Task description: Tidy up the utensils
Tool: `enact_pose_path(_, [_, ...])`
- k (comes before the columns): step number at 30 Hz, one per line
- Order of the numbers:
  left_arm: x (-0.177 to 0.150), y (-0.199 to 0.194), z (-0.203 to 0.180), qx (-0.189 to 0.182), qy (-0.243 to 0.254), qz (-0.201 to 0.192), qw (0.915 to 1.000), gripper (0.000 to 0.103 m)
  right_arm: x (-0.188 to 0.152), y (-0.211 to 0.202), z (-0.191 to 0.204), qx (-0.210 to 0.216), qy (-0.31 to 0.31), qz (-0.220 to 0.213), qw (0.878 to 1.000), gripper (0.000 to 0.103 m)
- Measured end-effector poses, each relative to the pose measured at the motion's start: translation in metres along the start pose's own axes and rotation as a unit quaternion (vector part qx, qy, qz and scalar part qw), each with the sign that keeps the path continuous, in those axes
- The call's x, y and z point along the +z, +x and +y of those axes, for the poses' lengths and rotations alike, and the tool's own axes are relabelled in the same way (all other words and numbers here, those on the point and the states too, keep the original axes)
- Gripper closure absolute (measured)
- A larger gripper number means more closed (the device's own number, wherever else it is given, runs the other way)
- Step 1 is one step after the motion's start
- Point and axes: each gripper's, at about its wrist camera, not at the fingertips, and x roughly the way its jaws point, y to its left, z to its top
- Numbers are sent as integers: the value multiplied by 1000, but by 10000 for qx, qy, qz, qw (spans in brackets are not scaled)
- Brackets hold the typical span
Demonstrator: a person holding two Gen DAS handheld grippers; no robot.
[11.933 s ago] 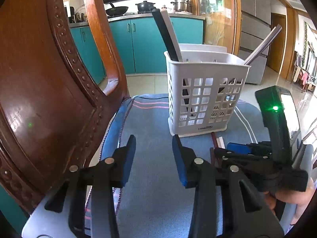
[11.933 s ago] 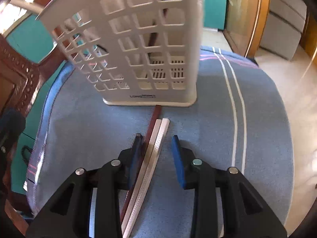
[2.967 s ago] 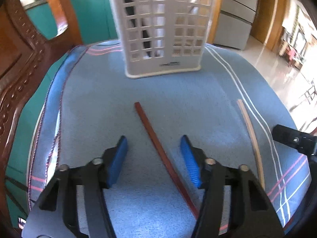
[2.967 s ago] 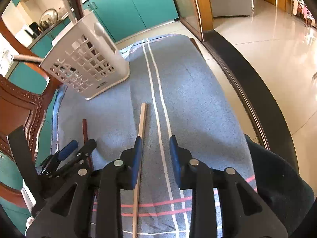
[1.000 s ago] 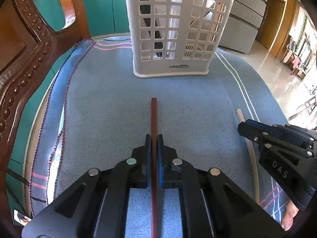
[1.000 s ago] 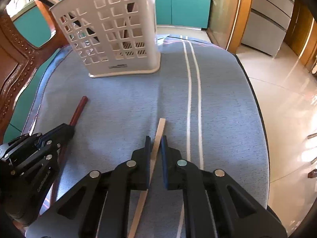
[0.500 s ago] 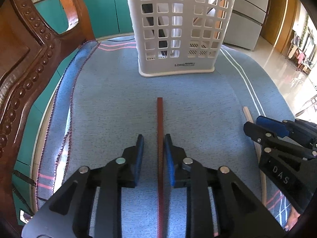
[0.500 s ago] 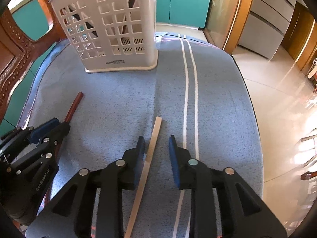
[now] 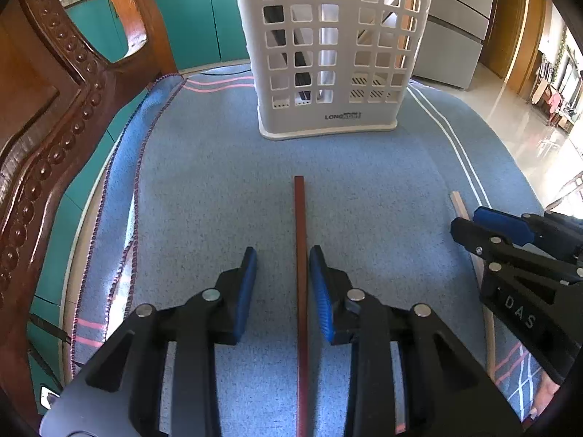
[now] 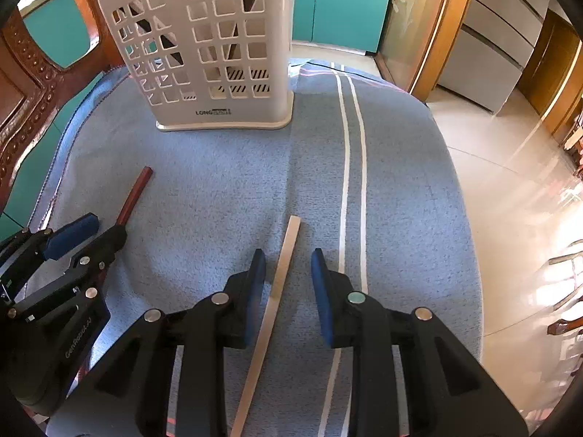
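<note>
Chopsticks: two lie loose on the blue cloth (image 9: pixel 218 182), neither in the basket yet.
Red chopstick (image 9: pixel 300 255): centre of the left wrist view, running straight up the frame between the fingers of the left gripper (image 9: pixel 282 284); its far tip stops short of the white basket (image 9: pixel 328 54).
Pale chopstick (image 10: pixel 280 280): lower centre of the right wrist view, slightly slanted, between the fingers of the right gripper (image 10: pixel 286 284).
Left gripper: jaws spread, holding nothing — the red stick sits close to the right-hand pad, though I cannot tell whether they touch.
Right gripper: jaws likewise apart and empty, with clear gaps on both sides of the pale stick.
Basket: upright at the top centre of both views, with several long utensils already standing inside it.
Step in hand: judged from this, both sticks are lined up for pickup, not yet grasped.
Next move calls for: closing each pair of fingers squarely on its stick, lifting, tipping it upright and lowering it through the basket's open top — thin sticks may roll or twist if pinched off-centre.
</note>
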Motion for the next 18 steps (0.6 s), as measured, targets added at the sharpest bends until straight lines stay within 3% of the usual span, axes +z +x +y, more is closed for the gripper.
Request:
enact_pose_path(4, [-1, 0, -1, -100, -20, 23, 9999, 89, 0, 1, -2, 115, 34, -13, 9999, 88])
enact_pose_path(7, [-2, 0, 0, -155, -54, 42, 9999, 96, 1, 1, 0, 133, 31, -15, 9999, 92])
enact_pose_path(18, [-7, -2, 6, -206, -112, 71, 9997, 96, -1, 0, 1, 117, 50, -44, 9999, 94])
